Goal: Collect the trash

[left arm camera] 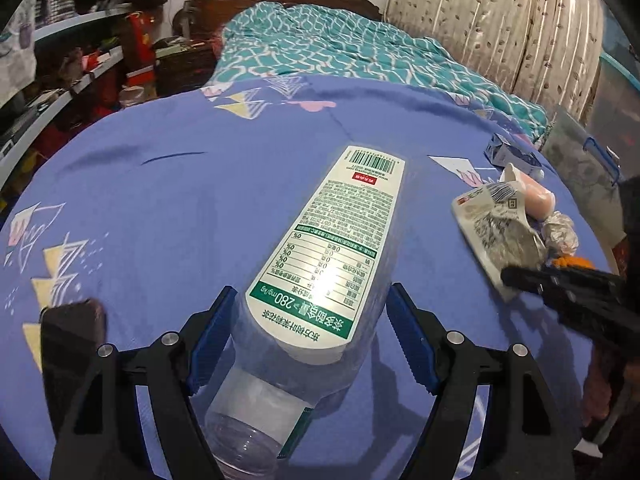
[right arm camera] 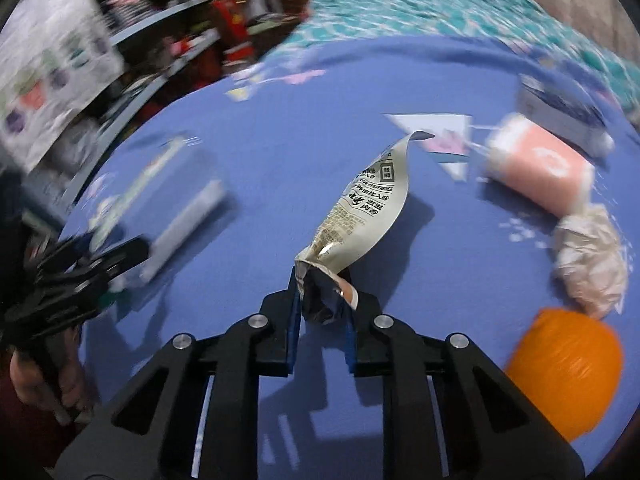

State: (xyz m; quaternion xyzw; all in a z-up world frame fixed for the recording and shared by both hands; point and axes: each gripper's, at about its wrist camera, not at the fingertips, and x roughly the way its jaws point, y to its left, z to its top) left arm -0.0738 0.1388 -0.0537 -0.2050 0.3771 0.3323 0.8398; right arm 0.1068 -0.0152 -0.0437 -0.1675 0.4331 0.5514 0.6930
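Observation:
My left gripper (left arm camera: 310, 340) is shut on an empty clear plastic bottle (left arm camera: 332, 256) with a white and green label, held over the blue bedsheet (left arm camera: 180, 208). My right gripper (right arm camera: 323, 300) is shut on a crumpled cream snack wrapper (right arm camera: 368, 208) with black print. That wrapper also shows in the left wrist view (left arm camera: 488, 224), with the right gripper (left arm camera: 560, 280) behind it. The bottle appears blurred in the right wrist view (right arm camera: 168, 208), beside the left gripper (right arm camera: 76, 280).
On the sheet lie a pink cup (right arm camera: 540, 164), a crumpled paper ball (right arm camera: 588, 256), an orange object (right arm camera: 568, 372) and a small blue-white carton (right arm camera: 560, 108). A teal quilt (left arm camera: 360, 48) lies further up the bed. Cluttered shelves (left arm camera: 72, 72) stand at the left, curtains (left arm camera: 500, 28) at the right.

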